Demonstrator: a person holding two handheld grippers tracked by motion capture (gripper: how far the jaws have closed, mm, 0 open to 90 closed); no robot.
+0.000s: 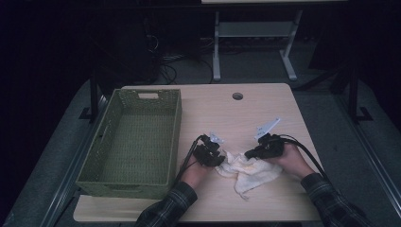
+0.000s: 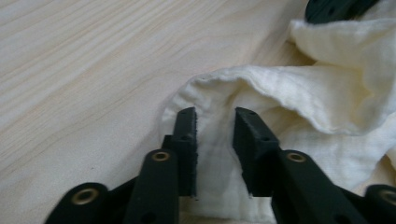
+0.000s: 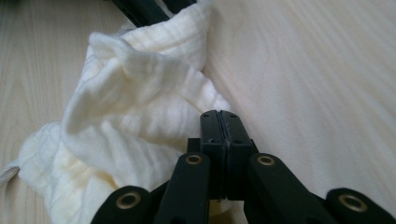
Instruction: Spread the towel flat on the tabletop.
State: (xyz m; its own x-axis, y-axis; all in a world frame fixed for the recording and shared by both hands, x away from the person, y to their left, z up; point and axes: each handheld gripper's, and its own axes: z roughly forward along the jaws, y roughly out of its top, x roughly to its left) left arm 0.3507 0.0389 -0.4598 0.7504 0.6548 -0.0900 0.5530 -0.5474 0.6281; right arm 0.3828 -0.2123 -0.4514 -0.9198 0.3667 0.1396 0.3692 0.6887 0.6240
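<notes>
Jaws of left gripper (image 2: 215, 154) parted astride cream cloth (image 2: 289, 93), right gripper (image 3: 219, 140) pressed together, apparently pinching its edge, unlabelled

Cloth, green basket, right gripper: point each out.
cloth (image 1: 248, 171), high view, on its crumpled middle.
green basket (image 1: 176, 137), high view, on its right wall.
right gripper (image 3: 223, 122), right gripper view, at the tips of its shut jaws.

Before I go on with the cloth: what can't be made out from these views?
- High view: jaws of the left gripper and right gripper are dark and too small to read.
- Right gripper view: jaws are shut at the cloth edge; they hide whether any fabric is pinched.
- Left gripper view: the cloth runs off the right edge.
- High view: the basket near wall hides its floor there.
</notes>
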